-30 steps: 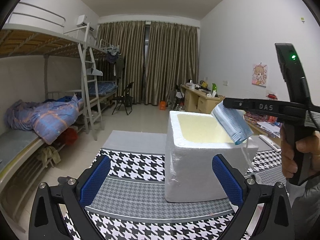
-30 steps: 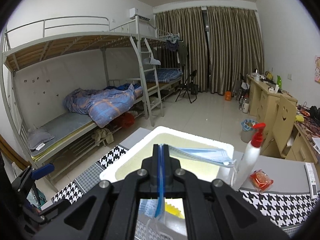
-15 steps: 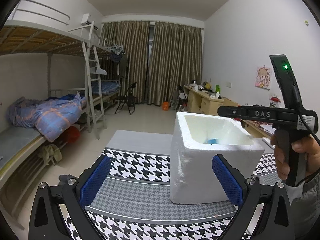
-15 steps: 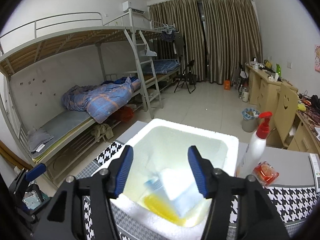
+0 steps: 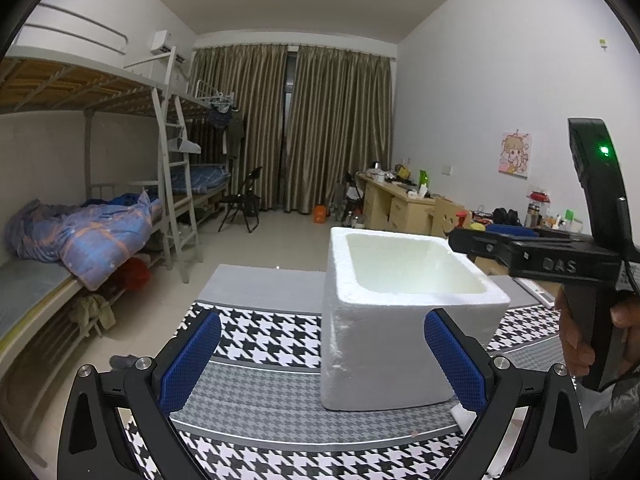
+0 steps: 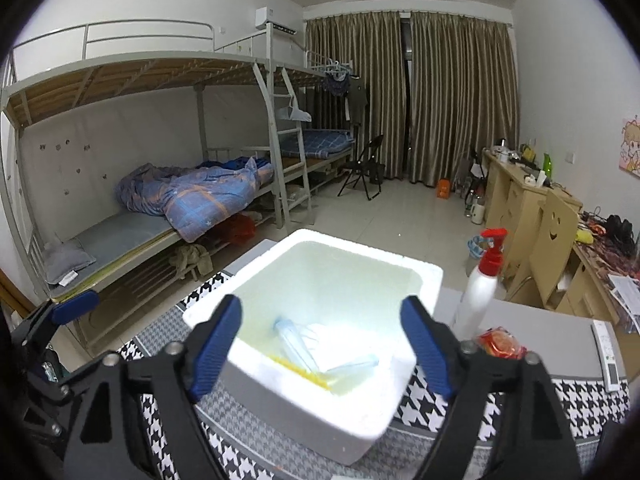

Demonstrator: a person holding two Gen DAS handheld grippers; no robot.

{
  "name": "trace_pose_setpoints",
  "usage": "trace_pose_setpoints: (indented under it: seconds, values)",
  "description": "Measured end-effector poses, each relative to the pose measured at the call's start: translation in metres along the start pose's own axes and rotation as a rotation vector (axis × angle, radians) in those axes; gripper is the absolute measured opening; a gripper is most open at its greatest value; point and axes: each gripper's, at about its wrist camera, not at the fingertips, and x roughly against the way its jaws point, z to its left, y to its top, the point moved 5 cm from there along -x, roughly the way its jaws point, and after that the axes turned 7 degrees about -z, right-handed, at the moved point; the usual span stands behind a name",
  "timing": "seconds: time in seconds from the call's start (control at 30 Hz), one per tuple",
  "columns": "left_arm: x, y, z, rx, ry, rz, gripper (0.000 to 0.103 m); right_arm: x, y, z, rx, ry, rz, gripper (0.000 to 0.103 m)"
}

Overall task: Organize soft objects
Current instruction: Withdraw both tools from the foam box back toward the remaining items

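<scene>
Face mask (image 6: 320, 350) down inside foam box (image 6: 400, 266), on white and yellow items. Right claw (image 6: 322, 350) above box, jaws opening, nothing between. Left claw (image 5: 320, 354) spread wide, empty. Risk: knocking spray bottle (image 6: 478, 294) beside box when withdrawing

Dim ceiling light, fisheye warp, box glare.

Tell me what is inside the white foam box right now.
The foam box holds a light blue face mask beside white sheets, over something yellow that they partly cover. The near wall hides the closest part of the floor.
</scene>
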Motion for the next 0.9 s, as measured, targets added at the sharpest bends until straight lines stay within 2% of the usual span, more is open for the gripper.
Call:
trace_pose_setpoints:
  seconds: [0.2, 0.33, 0.47, 0.67, 0.73, 0.9]
  values:
    - [0.001, 0.001, -0.012, -0.012, -0.029, -0.003, 0.102, 0.016, -0.005, -0.007, -0.037, -0.008, -0.03, 0.086]
    - [0.0, 0.001, -0.018, -0.02, -0.046, 0.001, 0.102, 0.022, -0.013, -0.008, -0.058, 0.043, -0.003, 0.087]
    - [0.0, -0.001, -0.027, -0.022, -0.07, 0.004, 0.102, 0.029, -0.019, -0.012, -0.026, -0.032, -0.006, 0.087]
    - [0.003, -0.006, -0.045, -0.045, -0.121, 0.014, 0.102, 0.039, -0.035, -0.034, -0.095, -0.088, 0.004, 0.087]
    - [0.002, -0.008, -0.051, -0.047, -0.143, 0.027, 0.102, 0.047, -0.04, -0.04, -0.09, -0.134, -0.008, 0.087]
    - [0.001, -0.014, -0.066, -0.048, -0.188, 0.047, 0.102, 0.069, -0.052, -0.05, -0.109, -0.187, -0.043, 0.087]
